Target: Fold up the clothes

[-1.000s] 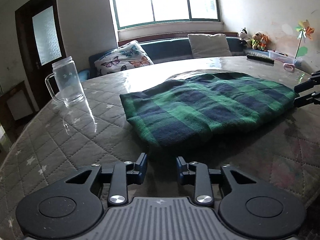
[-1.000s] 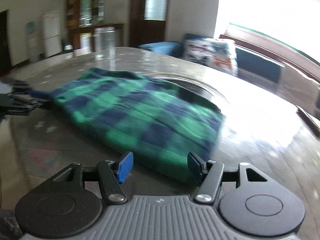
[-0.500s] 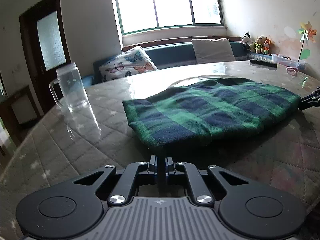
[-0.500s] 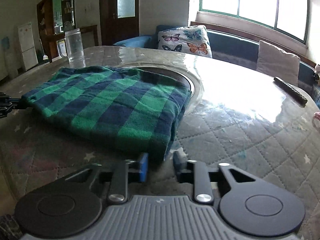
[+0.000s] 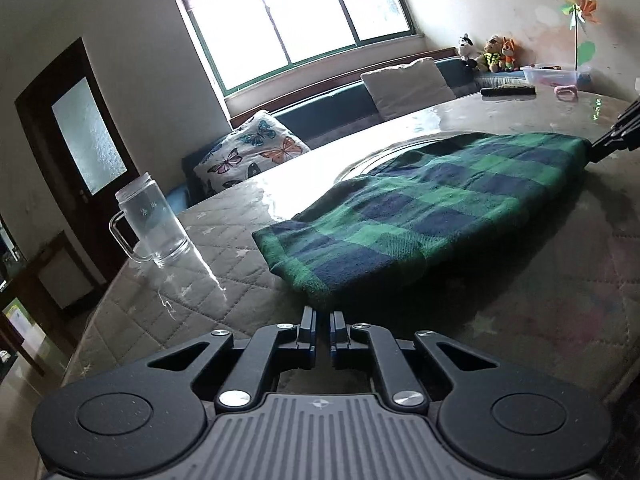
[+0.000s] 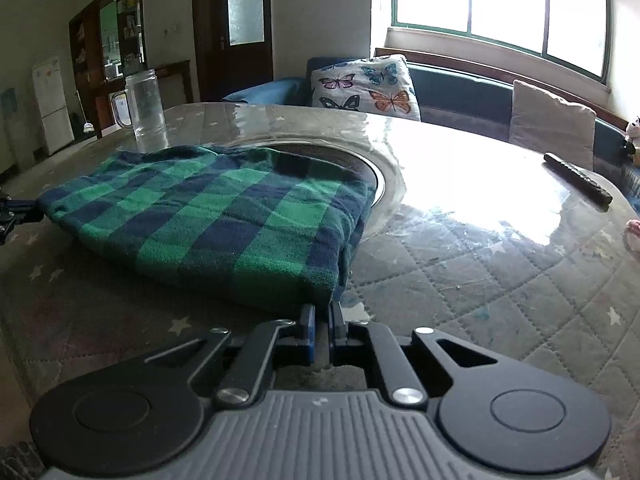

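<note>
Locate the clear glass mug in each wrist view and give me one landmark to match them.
Left wrist view: the glass mug stands at the left, on the table left of the green plaid cloth.
Right wrist view: the glass mug stands at upper left, beyond the cloth's far edge.
Shared landmark: the butterfly cushion on the bench.

Matte black left tool with two round discs at the sides, each bearing a shallow circular recess, and a grey ribbed plate between them marked by a small cross emblem. Angled black link arms with triangular cut-outs, fixed by silver screws and rivets, ending in narrow black fingers with dark blue pads. Same build on the right tool: black discs, grey ribbed plate, silver screws, with brighter blue pads on its fingers.
</note>
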`<move>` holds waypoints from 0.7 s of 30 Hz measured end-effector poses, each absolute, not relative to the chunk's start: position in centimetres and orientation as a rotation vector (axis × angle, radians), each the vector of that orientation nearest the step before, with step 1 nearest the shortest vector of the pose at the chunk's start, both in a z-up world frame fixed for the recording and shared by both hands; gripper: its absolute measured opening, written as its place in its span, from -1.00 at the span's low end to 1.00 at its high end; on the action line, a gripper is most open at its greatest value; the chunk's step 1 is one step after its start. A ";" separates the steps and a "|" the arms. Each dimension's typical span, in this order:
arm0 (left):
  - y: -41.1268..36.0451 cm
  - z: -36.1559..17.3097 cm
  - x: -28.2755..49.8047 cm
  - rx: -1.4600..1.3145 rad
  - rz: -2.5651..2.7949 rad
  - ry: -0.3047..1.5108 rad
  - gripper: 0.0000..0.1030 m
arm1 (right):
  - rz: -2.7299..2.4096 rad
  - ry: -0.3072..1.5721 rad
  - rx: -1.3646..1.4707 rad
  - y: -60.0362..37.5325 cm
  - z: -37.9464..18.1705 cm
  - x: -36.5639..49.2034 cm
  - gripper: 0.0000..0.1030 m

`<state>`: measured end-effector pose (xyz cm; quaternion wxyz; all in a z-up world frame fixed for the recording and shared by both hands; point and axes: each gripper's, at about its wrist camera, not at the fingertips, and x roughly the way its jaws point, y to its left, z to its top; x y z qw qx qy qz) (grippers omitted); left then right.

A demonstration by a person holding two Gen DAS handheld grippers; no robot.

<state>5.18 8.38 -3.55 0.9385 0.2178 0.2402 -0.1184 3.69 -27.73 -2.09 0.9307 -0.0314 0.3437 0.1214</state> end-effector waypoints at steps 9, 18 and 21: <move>10.5 -3.6 4.5 0.297 -0.235 0.531 -0.75 | 0.309 0.706 -0.010 -28.3 -1.7 3.6 -0.77; 10.5 -3.4 4.5 0.278 -0.260 0.531 -0.51 | 0.358 0.711 -0.024 -27.2 -1.9 4.5 -0.55; 10.5 -3.9 4.9 0.273 -0.252 0.544 -0.81 | 0.359 0.706 -0.036 -26.8 -1.9 4.4 -0.89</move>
